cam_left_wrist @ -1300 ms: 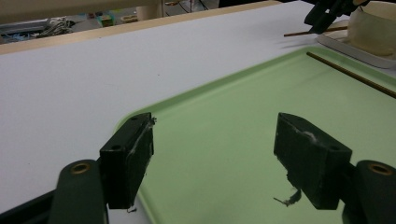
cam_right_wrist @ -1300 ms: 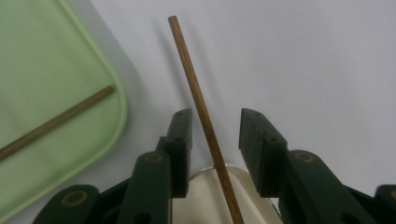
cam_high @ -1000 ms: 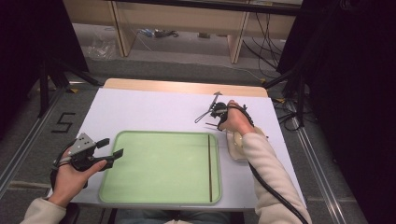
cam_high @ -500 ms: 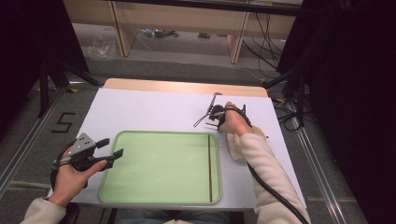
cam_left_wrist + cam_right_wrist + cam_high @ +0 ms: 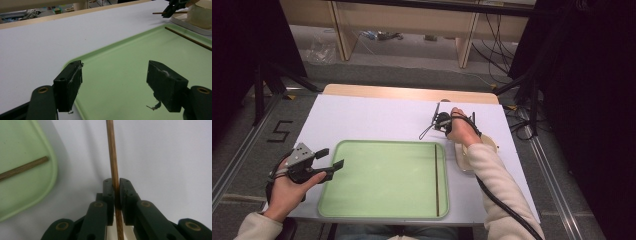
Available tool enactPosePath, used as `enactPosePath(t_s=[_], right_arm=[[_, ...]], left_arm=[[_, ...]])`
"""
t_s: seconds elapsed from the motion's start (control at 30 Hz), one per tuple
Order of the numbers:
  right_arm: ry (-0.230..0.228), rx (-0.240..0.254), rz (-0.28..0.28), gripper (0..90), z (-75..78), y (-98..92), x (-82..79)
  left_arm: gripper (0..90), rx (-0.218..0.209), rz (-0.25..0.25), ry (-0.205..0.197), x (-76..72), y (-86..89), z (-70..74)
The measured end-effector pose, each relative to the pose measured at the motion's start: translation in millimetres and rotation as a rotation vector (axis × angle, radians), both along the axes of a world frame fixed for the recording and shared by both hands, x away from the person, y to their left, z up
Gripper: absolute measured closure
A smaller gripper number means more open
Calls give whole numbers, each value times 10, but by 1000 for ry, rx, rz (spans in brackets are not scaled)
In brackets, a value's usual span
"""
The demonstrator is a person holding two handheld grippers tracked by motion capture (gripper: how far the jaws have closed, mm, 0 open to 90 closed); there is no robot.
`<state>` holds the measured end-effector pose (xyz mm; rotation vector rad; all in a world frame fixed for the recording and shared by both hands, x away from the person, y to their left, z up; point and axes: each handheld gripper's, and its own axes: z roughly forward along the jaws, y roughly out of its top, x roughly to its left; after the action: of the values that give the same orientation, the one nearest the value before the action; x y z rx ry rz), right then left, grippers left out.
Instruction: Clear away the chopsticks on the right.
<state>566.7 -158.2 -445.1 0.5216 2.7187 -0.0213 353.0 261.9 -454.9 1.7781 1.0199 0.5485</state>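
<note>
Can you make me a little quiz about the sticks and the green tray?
1. True or false: the right gripper is shut on a wooden stick.
2. What already lies in the green tray? A) a spoon B) a second stick C) a cup
3. How do the left gripper jaws stand, and what is under them?

Key:
1. True. The jaws have just been closing, and the pads now press on the stick.
2. B. It lies along the tray's right side.
3. Wide apart with nothing between them, over the tray's near left corner.
</note>
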Motion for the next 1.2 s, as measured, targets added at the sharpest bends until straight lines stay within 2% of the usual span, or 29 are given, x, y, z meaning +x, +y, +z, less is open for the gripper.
enactPosePath(t_s=[0.1, 0.13, 0.17, 0.23, 0.27, 0.33, 0.43, 0.53, 0.63, 0.83, 0.93, 0.97, 1.03, 1.1, 1.13, 1.2], right_arm=[[-19, 8, 1, 854, 54, -3, 5], [-42, 12, -2, 857, 82, 0, -3], [-41, 28, -22, 860, 97, 7, -13], [-58, 16, -13, 865, 147, -3, -2], [-85, 5, 1, 866, 167, -18, 10], [-90, 31, -8, 866, 210, -23, 13], [-113, 41, -5, 867, 263, -25, 15], [-115, 60, -11, 867, 309, -18, 10], [-129, 105, -56, 867, 358, 4, -20], [-163, 167, -46, 867, 519, 18, -22], [-181, 207, -68, 867, 603, 35, -36], [-188, 223, -93, 867, 619, 47, -55], [-213, 249, -81, 866, 679, 68, -62], [-207, 297, -98, 866, 727, 103, -88], [-209, 321, -124, 866, 750, 128, -110], [-214, 349, -130, 866, 787, 144, -117]], left_arm=[[286, -1, 1, 0, -1, 0, 0], [286, -1, 1, 0, -1, 0, 0], [286, -1, 1, 0, -1, 0, 0], [286, -1, 1, 0, -1, 0, 0], [286, 0, 1, 0, -1, 0, 1], [286, 0, 1, -1, -1, 0, 1], [285, -1, 1, 0, -1, -1, 0], [286, -1, 2, -1, -2, 0, 2], [286, 0, 1, 0, -2, 1, 1], [286, -1, 3, 0, -1, 0, 1], [286, 0, 3, 0, -2, 1, 3], [286, -1, 3, -1, -2, 2, 3], [286, -4, 3, -1, -1, 1, 2], [286, -2, 3, -1, -3, 2, 3], [285, -2, 3, -1, -3, 2, 4], [286, -4, 2, -2, -3, 1, 4]])
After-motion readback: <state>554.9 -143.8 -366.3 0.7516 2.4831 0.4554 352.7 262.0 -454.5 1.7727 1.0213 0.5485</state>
